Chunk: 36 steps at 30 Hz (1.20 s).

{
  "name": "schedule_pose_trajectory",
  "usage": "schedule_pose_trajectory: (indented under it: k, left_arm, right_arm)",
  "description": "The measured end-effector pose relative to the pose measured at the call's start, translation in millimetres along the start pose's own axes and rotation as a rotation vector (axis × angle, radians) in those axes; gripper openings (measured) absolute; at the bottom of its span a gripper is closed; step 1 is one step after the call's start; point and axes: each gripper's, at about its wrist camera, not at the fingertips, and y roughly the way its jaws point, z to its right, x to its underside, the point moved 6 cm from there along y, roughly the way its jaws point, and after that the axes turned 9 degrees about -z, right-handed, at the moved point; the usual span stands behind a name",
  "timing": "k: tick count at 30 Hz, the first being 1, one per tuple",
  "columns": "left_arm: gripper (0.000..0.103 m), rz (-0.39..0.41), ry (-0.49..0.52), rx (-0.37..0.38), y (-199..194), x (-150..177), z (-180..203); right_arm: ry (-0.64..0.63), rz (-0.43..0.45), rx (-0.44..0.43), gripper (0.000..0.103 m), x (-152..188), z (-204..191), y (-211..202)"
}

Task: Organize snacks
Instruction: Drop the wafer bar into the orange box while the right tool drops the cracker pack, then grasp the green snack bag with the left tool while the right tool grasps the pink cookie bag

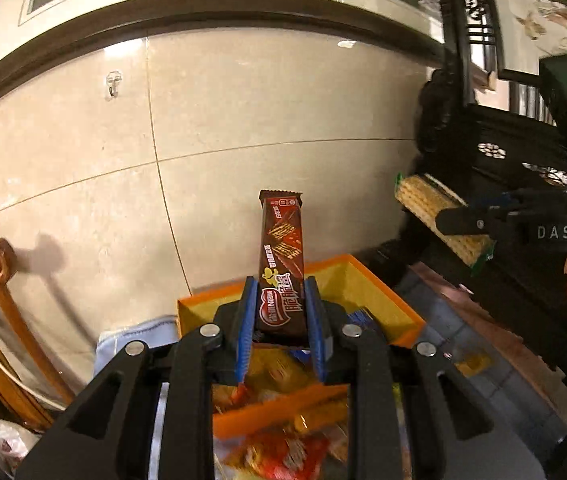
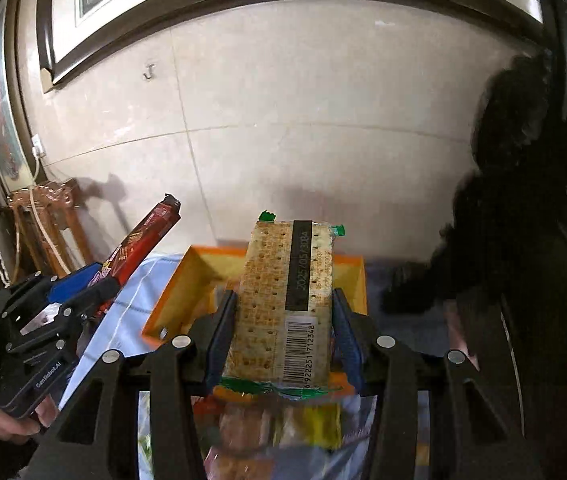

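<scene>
Orange cardboard forms the box (image 1: pixel 367 276) on the table, open-topped, with loose bright snack packets lying just in front of it. Above it, the right gripper (image 2: pixel 283 328) is clamped on a clear-wrapped cracker pack (image 2: pixel 283 300), and the left gripper (image 1: pixel 279 316) pinches a slim brown wafer bar (image 1: pixel 282 256) by its lower end, the bar standing upward. Both snacks seem lifted clear, so the step in hand looks like carrying them to the box. Next, each needs lowering inside the walls before its fingers part, one at a time to avoid a clash.
</scene>
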Motion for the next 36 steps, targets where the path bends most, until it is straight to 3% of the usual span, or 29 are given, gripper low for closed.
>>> schedule_pose_trajectory:
  k: [4, 6, 7, 8, 9, 13, 21, 26, 32, 36]
  left_arm:
    - [0.023, -0.023, -0.001, -0.03, 29.5, -9.3, -12.1]
    - [0.03, -0.049, -0.024, -0.074, 50.0, -10.7, -21.0]
    - [0.064, -0.069, -0.045, -0.093, 59.7, -8.3, -26.4]
    - [0.093, -0.082, -0.065, -0.113, 65.6, -4.8, -30.8]
    - [0.095, -0.08, -0.088, -0.147, 68.6, 3.9, -36.9]
    - [0.095, -0.141, -0.08, -0.159, 77.1, 47.3, -40.4]
    - [0.095, -0.265, -0.122, -0.088, 46.5, 168.1, -33.6]
    - [0.095, -0.34, -0.047, -0.066, 21.8, 236.8, -12.1]
    - [0.095, -0.392, -0.024, -0.07, 6.3, 294.3, 12.2]
    - [0.095, -0.409, -0.041, -0.082, 10.3, 307.5, 20.3]
  right_arm:
    - [-0.014, 0.004, 0.01, 0.047, -21.1, 0.9, 25.3]
    - [-0.018, -0.02, 0.006, 0.05, -25.4, 4.4, 44.8]
    - [-0.016, -0.031, 0.019, 0.055, -24.6, 7.4, 52.6]
    - [-0.009, -0.036, 0.048, 0.068, -20.0, 12.0, 59.9]
    - [-0.002, -0.038, 0.067, 0.073, -12.6, 15.6, 64.6]
    - [0.008, -0.117, 0.057, 0.074, 28.9, 19.5, 83.7]
    - [0.084, -0.336, -0.039, 0.074, 178.0, -3.3, 108.4]
    - [0.1, -0.447, -0.095, 0.076, 242.0, -21.1, 115.6]
    - [0.131, -0.474, -0.155, 0.08, 255.8, -41.6, 112.3]
    - [0.131, -0.489, -0.171, 0.081, 258.4, -55.4, 118.0]
